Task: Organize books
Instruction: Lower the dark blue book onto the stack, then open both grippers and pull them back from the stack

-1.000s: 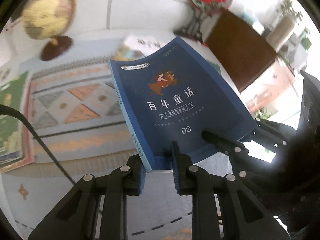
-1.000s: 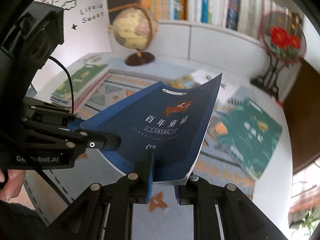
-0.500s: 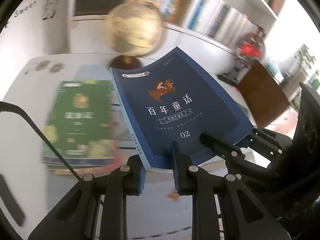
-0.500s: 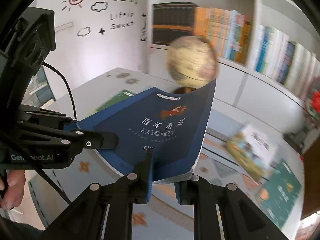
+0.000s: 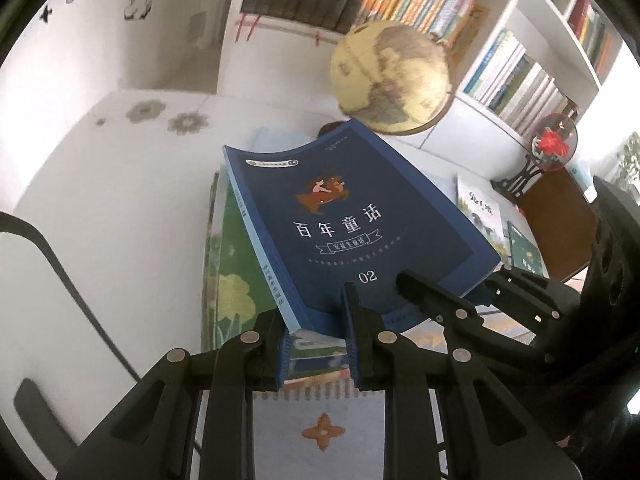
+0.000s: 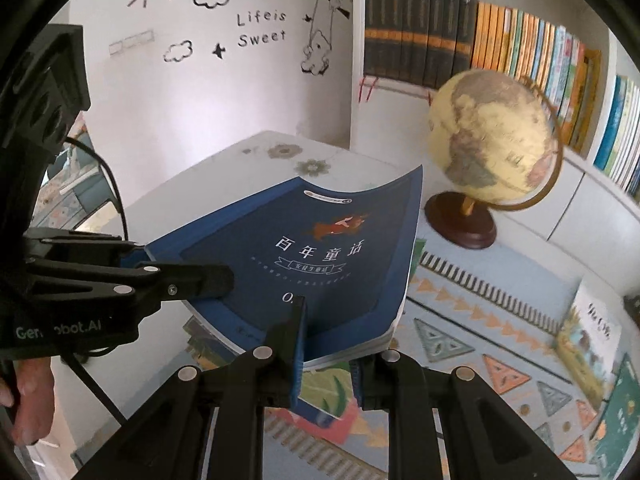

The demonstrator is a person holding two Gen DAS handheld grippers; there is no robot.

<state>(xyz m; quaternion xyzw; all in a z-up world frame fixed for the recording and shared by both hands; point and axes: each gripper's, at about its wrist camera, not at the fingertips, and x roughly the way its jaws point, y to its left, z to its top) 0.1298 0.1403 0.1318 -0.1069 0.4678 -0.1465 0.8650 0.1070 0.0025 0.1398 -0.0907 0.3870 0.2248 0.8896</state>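
— Grippers first: what did each one have?

— Both were clamped on the same dark blue book [image 5: 344,232]. The left gripper [image 5: 316,340] pinched its near edge close to the spine corner, one finger on the cover and one beneath. The right gripper [image 6: 326,344] gripped the near edge toward the page side, its jaws nearly closed on the cover and pages.

— Where was the book itself?

— Held in the air above the table [image 5: 100,200], cover up, bowed a little at its far edge. Straight beneath it lay a green book [image 5: 228,280] flat on the tabletop, with other covers under that one; I could not tell whether the blue book touched it.

— Anything else close by?

— A hand [image 6: 28,404] wrapped the left gripper's handle at the near left of the right wrist view. A patterned mat [image 6: 480,320] with triangles covered the table to the right, and two picture books [image 6: 588,336] lay on it further right.

— And beyond?

— A globe [image 6: 488,148] on a dark wooden base stood just past the blue book's far right corner. Behind it, a white bookshelf [image 6: 520,52] held rows of upright books, and the far wall [image 6: 200,100] bore drawn clouds, a sun and lettering.
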